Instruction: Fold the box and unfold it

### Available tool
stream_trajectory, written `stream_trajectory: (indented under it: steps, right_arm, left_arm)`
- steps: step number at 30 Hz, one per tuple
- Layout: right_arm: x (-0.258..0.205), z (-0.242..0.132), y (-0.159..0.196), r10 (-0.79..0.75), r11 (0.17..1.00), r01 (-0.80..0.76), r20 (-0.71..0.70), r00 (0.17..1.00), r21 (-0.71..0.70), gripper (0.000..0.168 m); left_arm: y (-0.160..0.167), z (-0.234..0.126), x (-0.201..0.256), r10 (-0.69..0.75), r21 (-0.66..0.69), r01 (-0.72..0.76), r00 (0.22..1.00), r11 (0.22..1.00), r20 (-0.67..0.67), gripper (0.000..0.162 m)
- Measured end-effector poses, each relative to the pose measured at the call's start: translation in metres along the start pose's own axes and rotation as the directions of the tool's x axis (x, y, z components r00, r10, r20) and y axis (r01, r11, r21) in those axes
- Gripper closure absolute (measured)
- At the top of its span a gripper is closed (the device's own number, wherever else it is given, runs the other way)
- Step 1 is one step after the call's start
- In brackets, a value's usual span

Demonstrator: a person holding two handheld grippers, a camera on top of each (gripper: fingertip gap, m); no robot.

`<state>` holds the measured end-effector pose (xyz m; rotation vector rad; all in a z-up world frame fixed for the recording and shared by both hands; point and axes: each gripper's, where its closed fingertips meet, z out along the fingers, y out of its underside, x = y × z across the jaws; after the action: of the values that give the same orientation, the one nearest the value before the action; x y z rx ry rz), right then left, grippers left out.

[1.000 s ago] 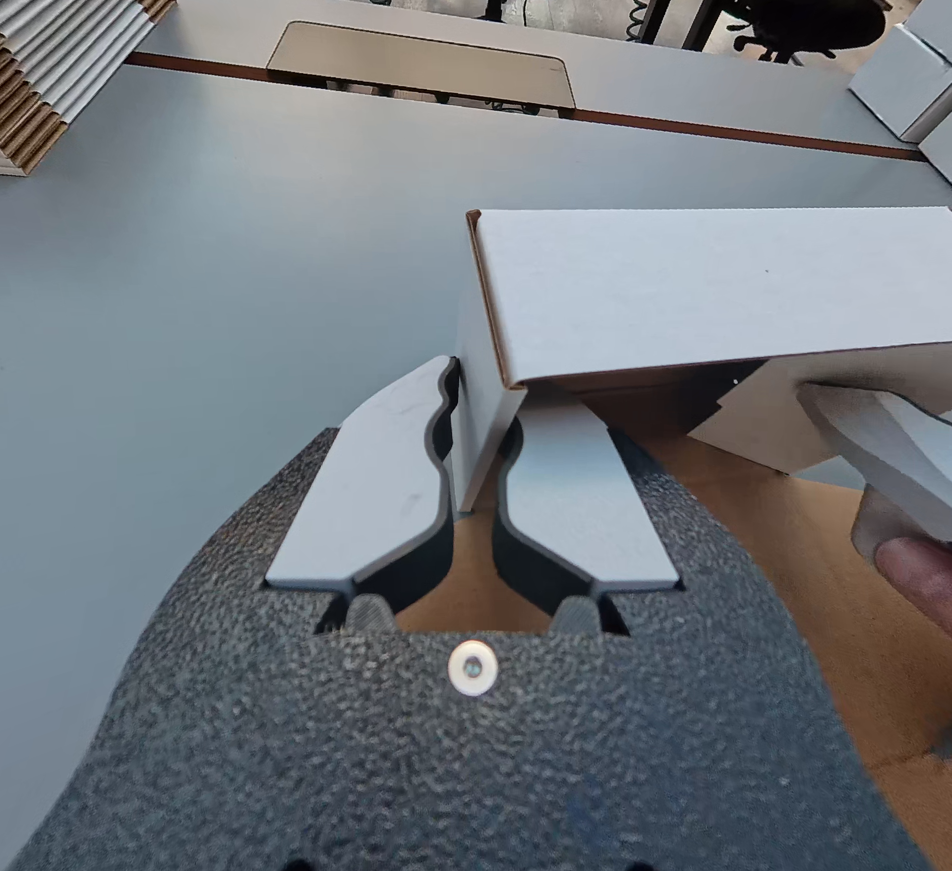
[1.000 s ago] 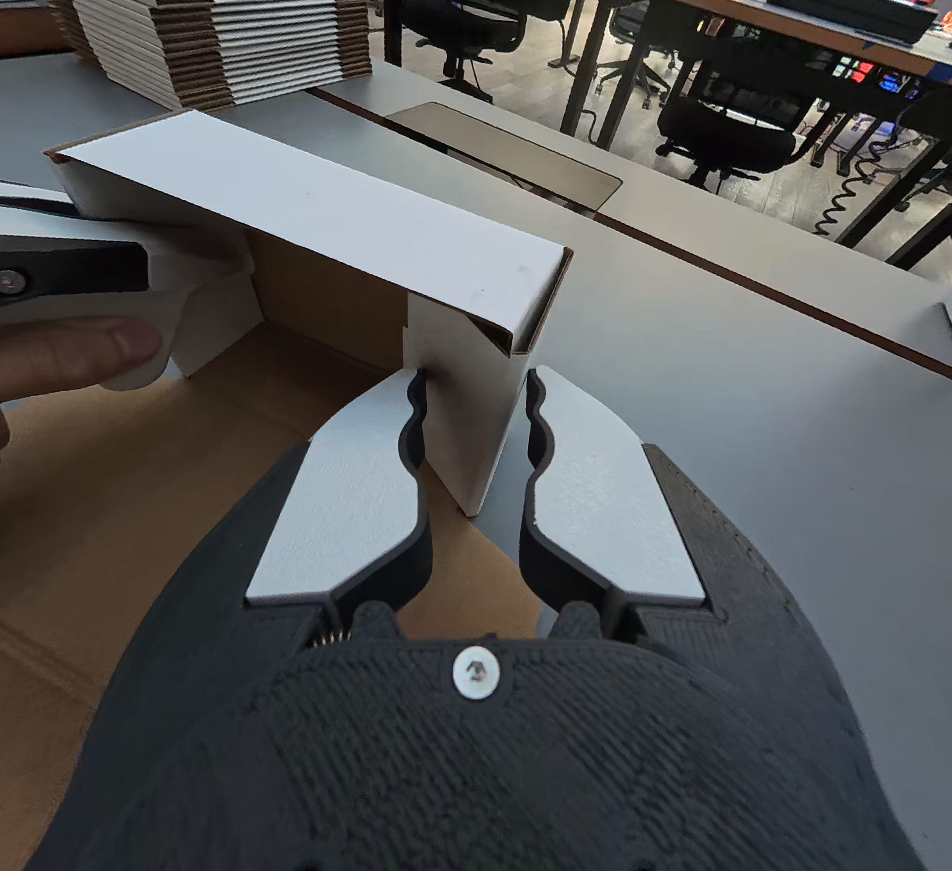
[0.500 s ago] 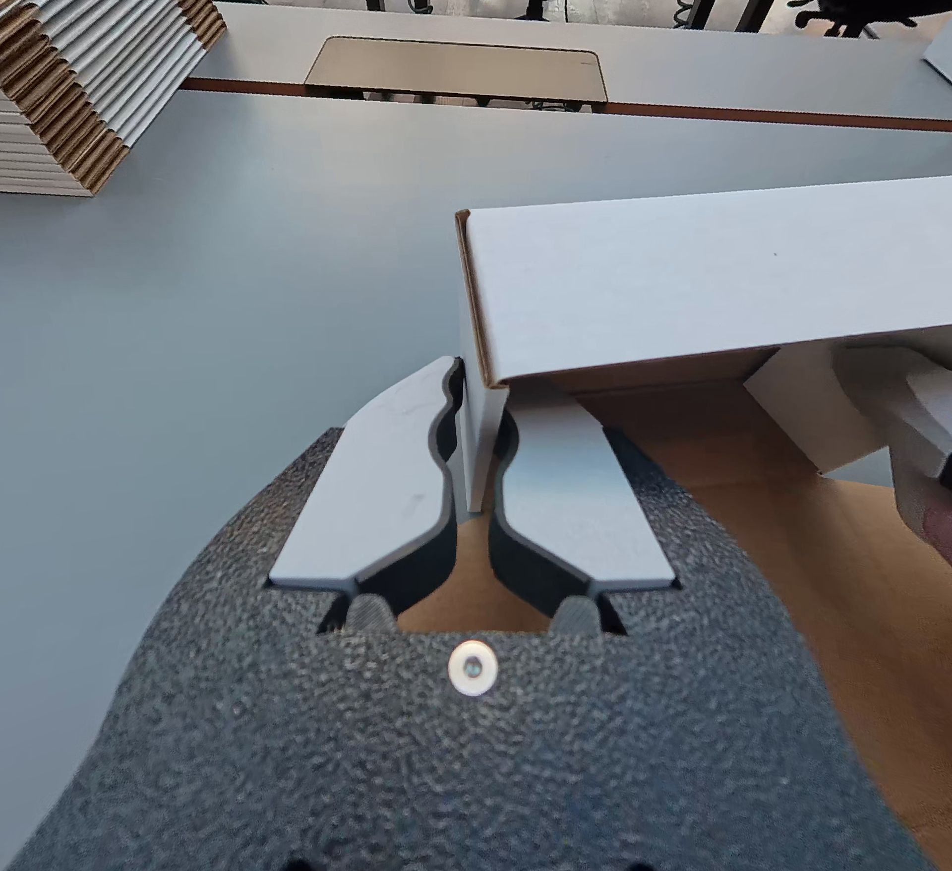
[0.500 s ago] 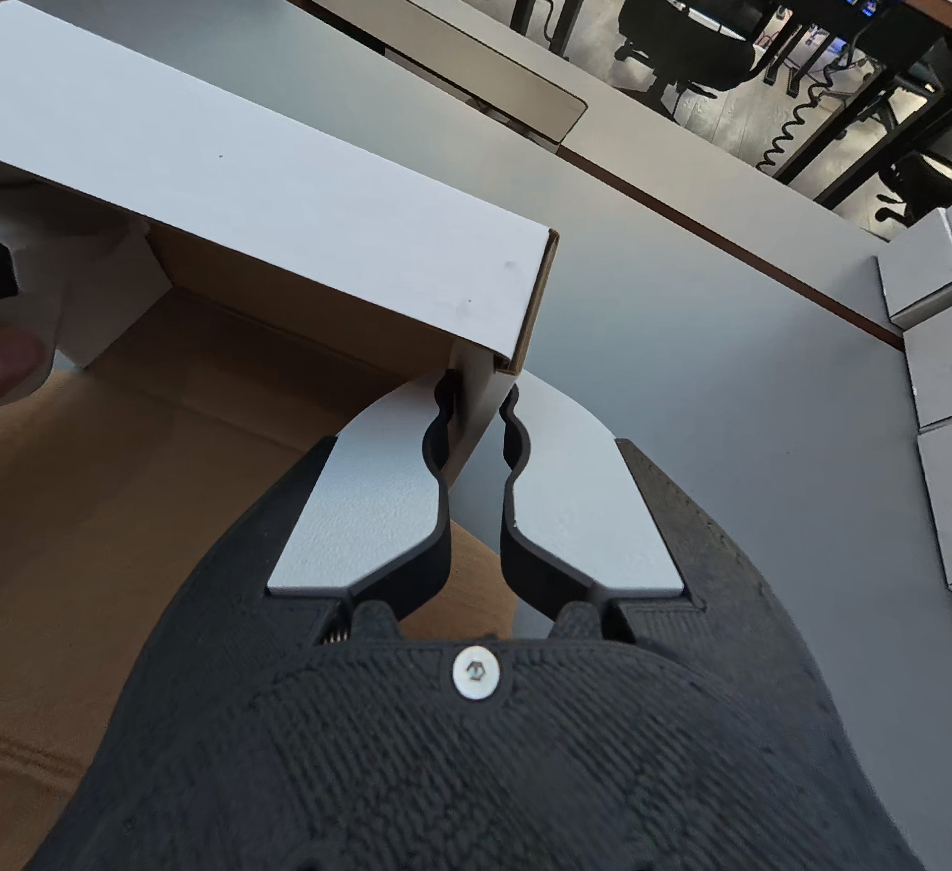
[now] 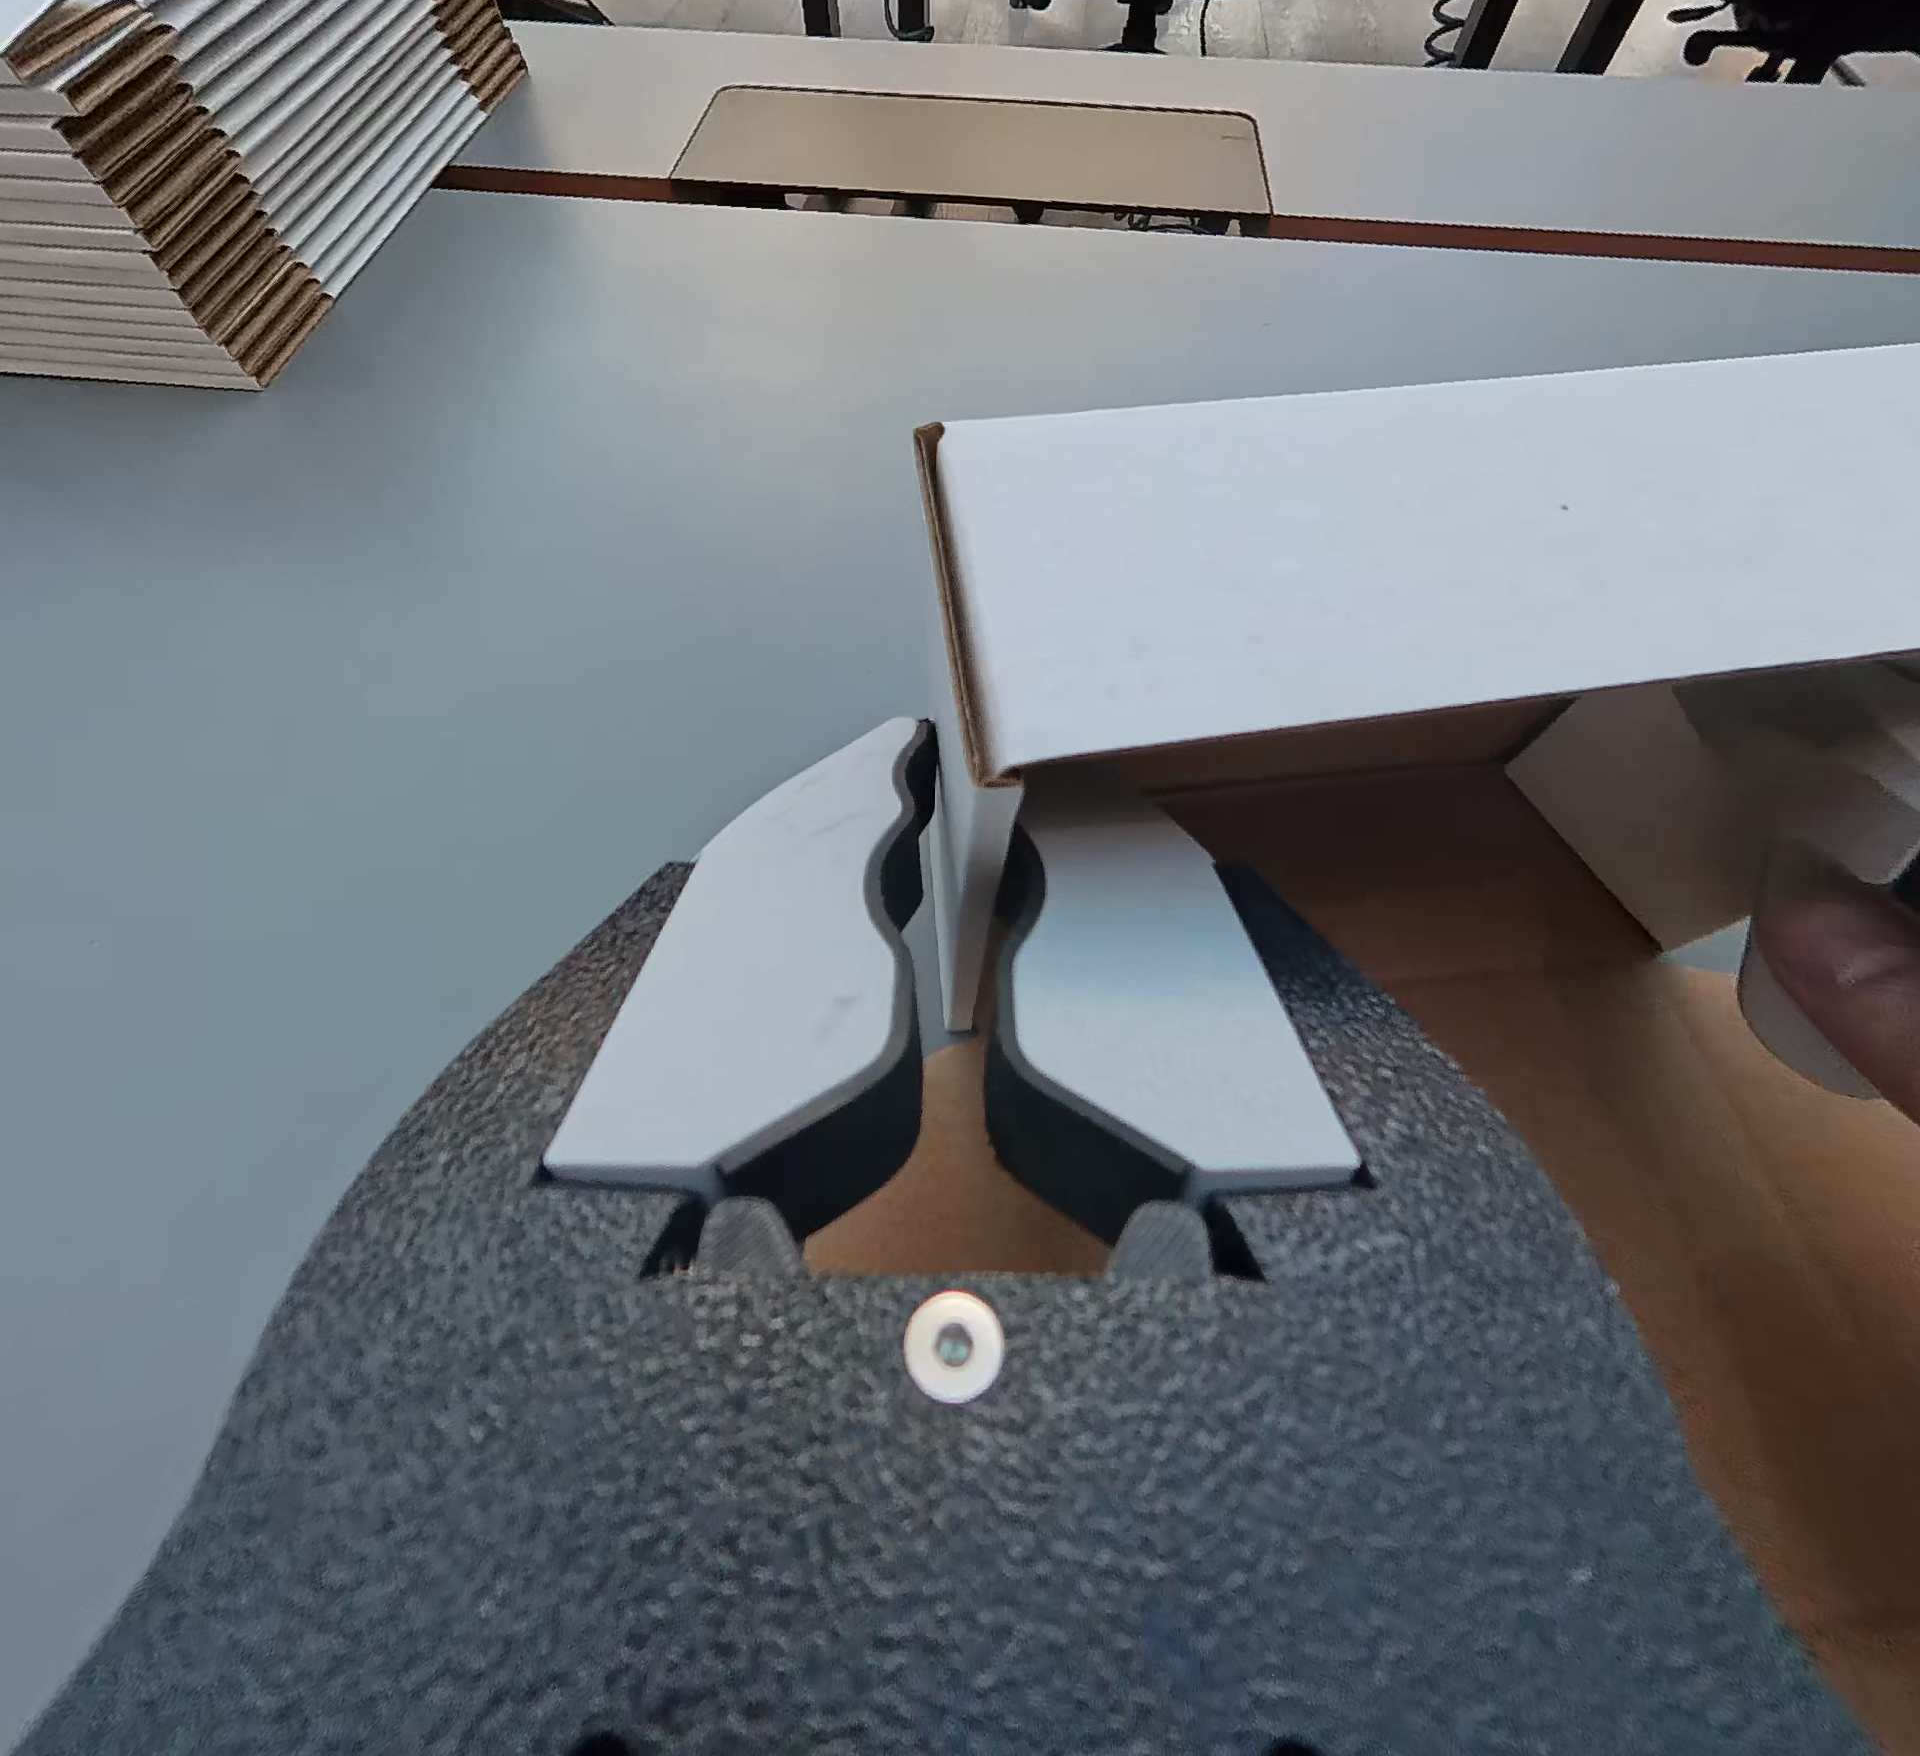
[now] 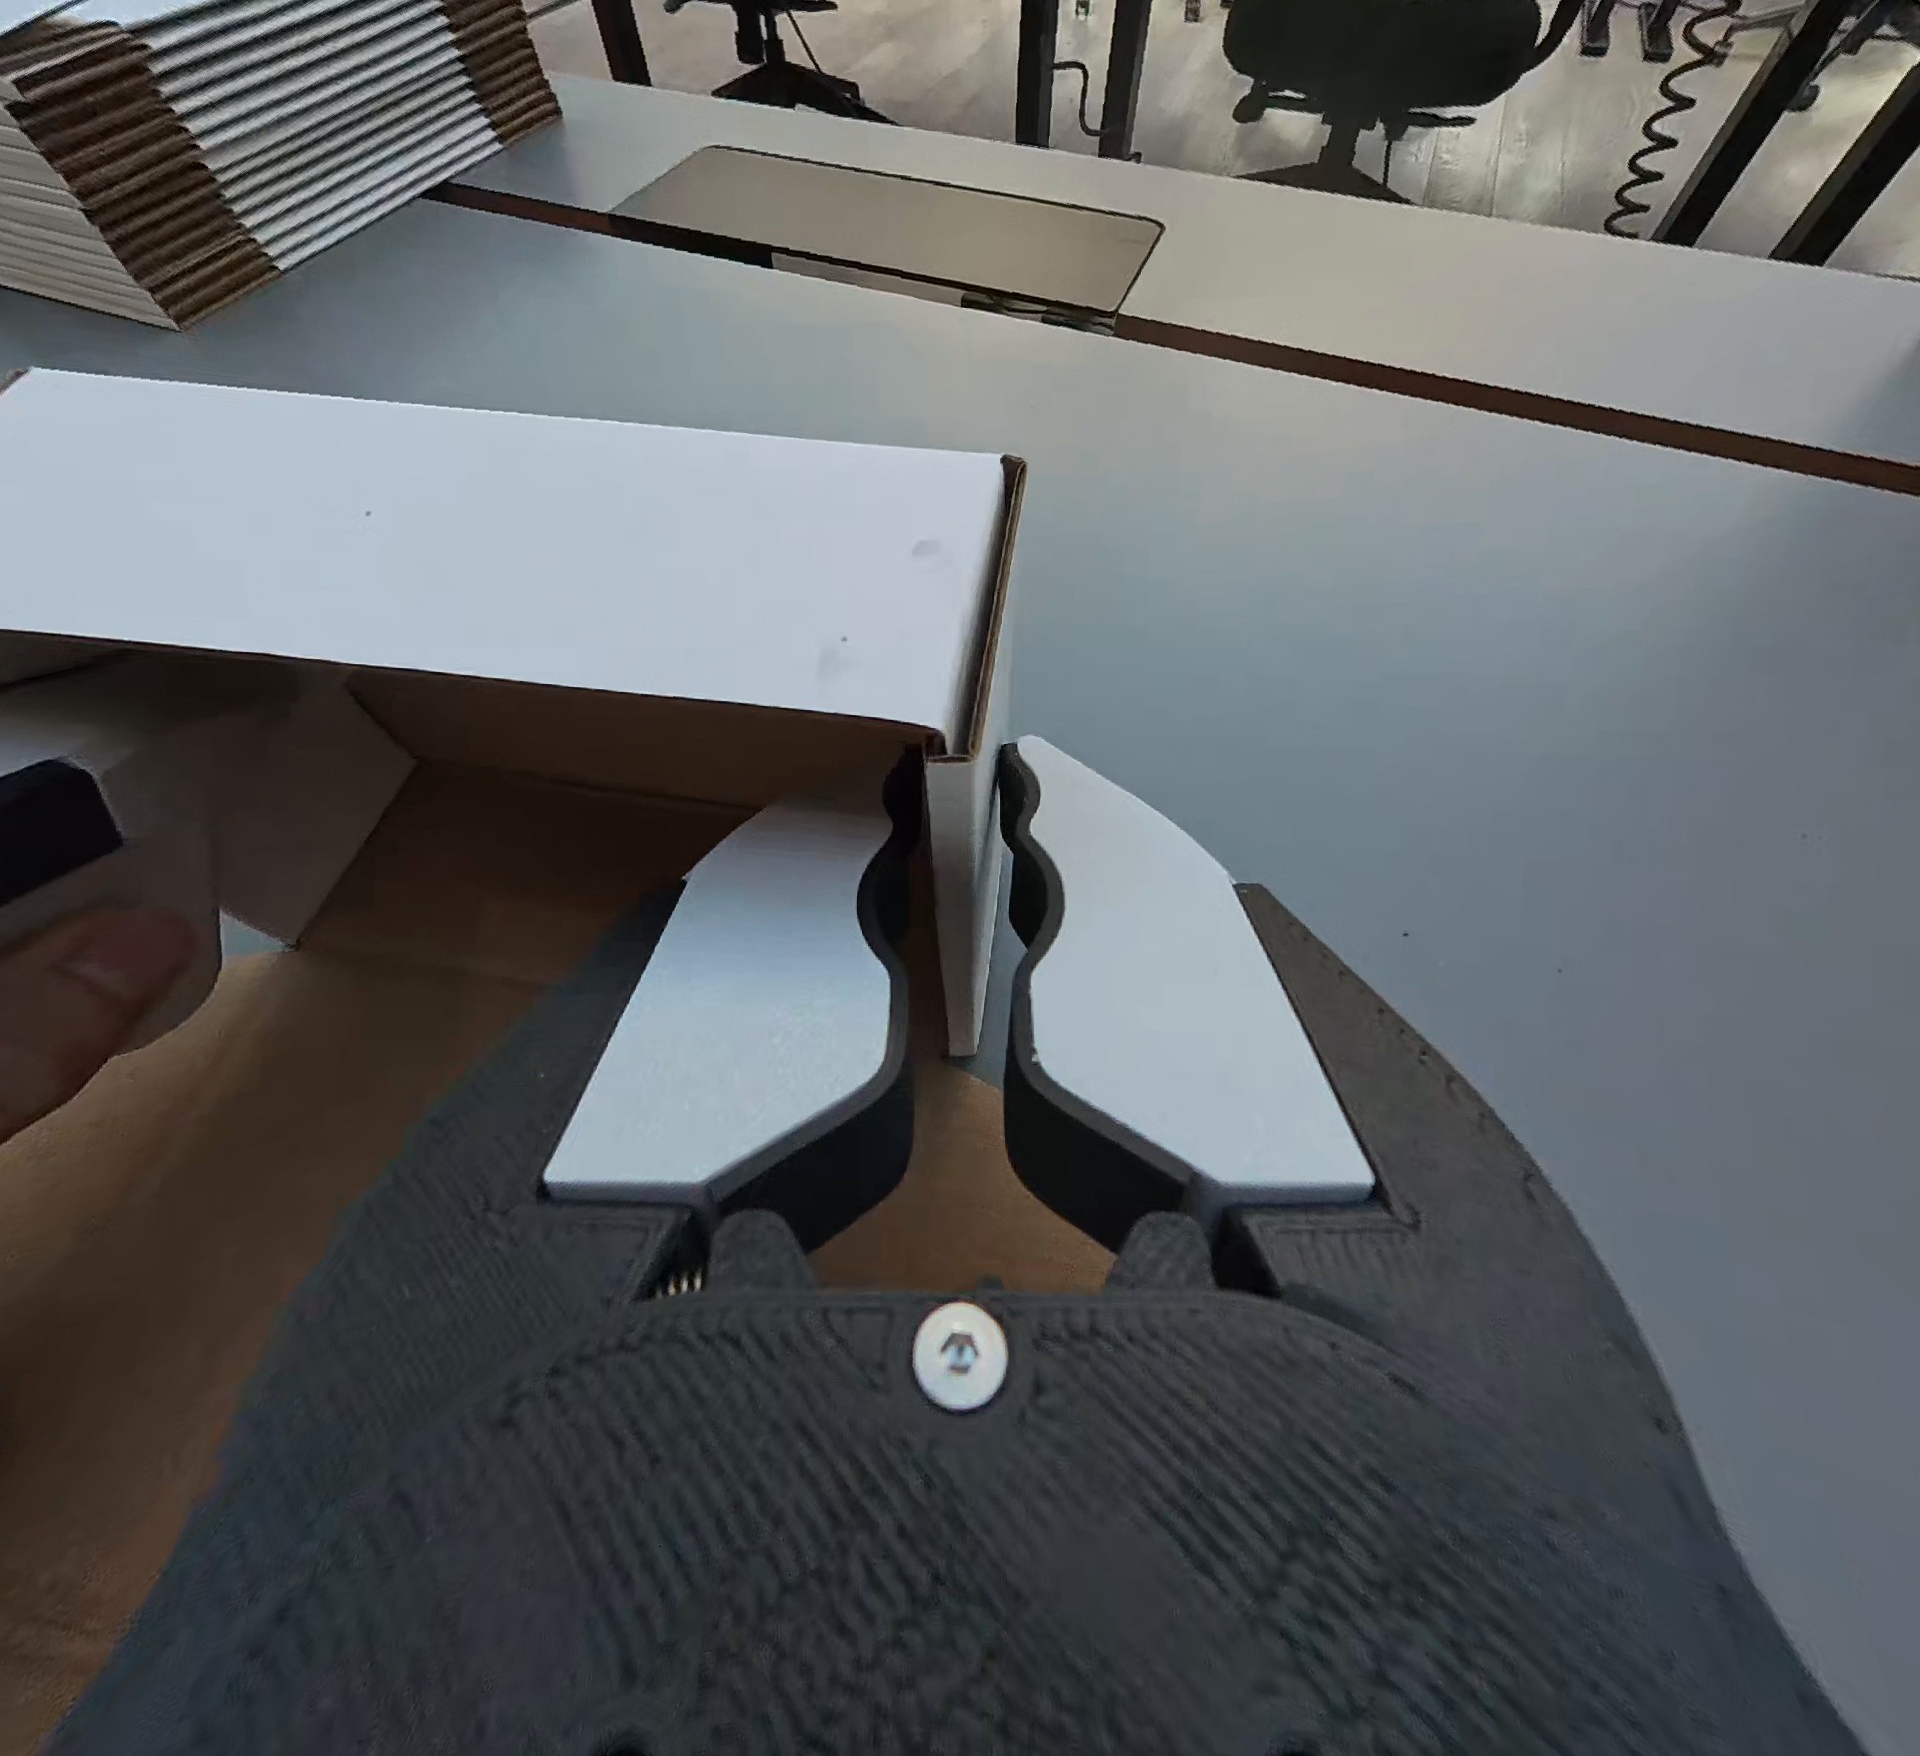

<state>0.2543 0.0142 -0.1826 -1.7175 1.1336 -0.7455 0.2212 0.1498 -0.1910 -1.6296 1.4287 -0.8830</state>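
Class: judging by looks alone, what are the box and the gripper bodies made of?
Box: corrugated cardboard, matte white outside and brown inside; fluting shows along the cut edge. Left gripper and right gripper bodies: probably 3D-printed black plastic, given their grainy, ridged surface; the pale finger plates look smooth, material unclear.

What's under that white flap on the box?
Under the white flap you can see the box's brown cardboard inside and both grippers' fingers pinching its side walls. Further back under it is covered.

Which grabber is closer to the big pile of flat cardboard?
Left, probably. The left gripper pinches the box end flap on the side facing the stack of flat cardboard. The right gripper pinches the opposite end flap, farther from it.
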Motion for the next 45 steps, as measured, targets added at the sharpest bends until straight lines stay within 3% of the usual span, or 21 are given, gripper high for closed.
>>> stream_trajectory:
  steps: [17, 28, 31, 32, 36, 38, 42, 45]
  right_arm:
    - [0.007, 0.001, -0.006, -0.188, 0.981, 0.194, -0.183, 0.965, 0.015, 0.162]
    - [0.009, 0.004, -0.002, -0.120, 0.993, 0.121, -0.112, 0.986, 0.000, 0.160]
    - [0.001, 0.000, -0.003, -0.082, 0.997, 0.082, 0.015, 0.997, 0.000, 0.150]
    - [-0.003, -0.004, -0.006, -0.088, 0.996, 0.087, 0.052, 0.995, 0.013, 0.138]
    - [-0.011, -0.034, -0.028, -0.221, 0.975, 0.212, 0.158, 0.963, 0.072, 0.099]
    - [-0.015, -0.061, -0.047, -0.255, 0.964, 0.227, 0.237, 0.938, 0.141, 0.094]
    - [-0.008, -0.114, -0.073, -0.291, 0.932, 0.191, 0.321, 0.902, 0.308, 0.094]
    - [0.011, -0.129, -0.069, -0.267, 0.929, 0.159, 0.309, 0.913, 0.334, 0.090]
  left_arm:
    - [-0.003, 0.009, -0.002, 0.015, -0.009, -0.015, 1.000, 1.000, 0.014, 0.156]
    - [-0.005, 0.012, 0.001, 0.034, -0.008, -0.034, 0.999, 0.999, -0.019, 0.156]
    - [-0.007, 0.014, -0.001, 0.018, -0.003, -0.018, 0.999, 1.000, -0.037, 0.156]
    - [-0.010, 0.014, -0.004, -0.019, 0.008, 0.019, 0.999, 1.000, -0.046, 0.156]
    - [-0.036, 0.011, -0.017, -0.048, 0.053, 0.052, 0.996, 0.997, -0.070, 0.157]
    - [-0.054, 0.008, -0.025, -0.023, 0.064, 0.029, 0.995, 0.997, -0.093, 0.157]
    - [-0.094, 0.003, -0.022, 0.181, 0.059, -0.172, 0.960, 0.983, -0.214, 0.157]
    - [-0.114, -0.005, -0.003, 0.389, 0.032, -0.407, 0.845, 0.913, -0.367, 0.157]
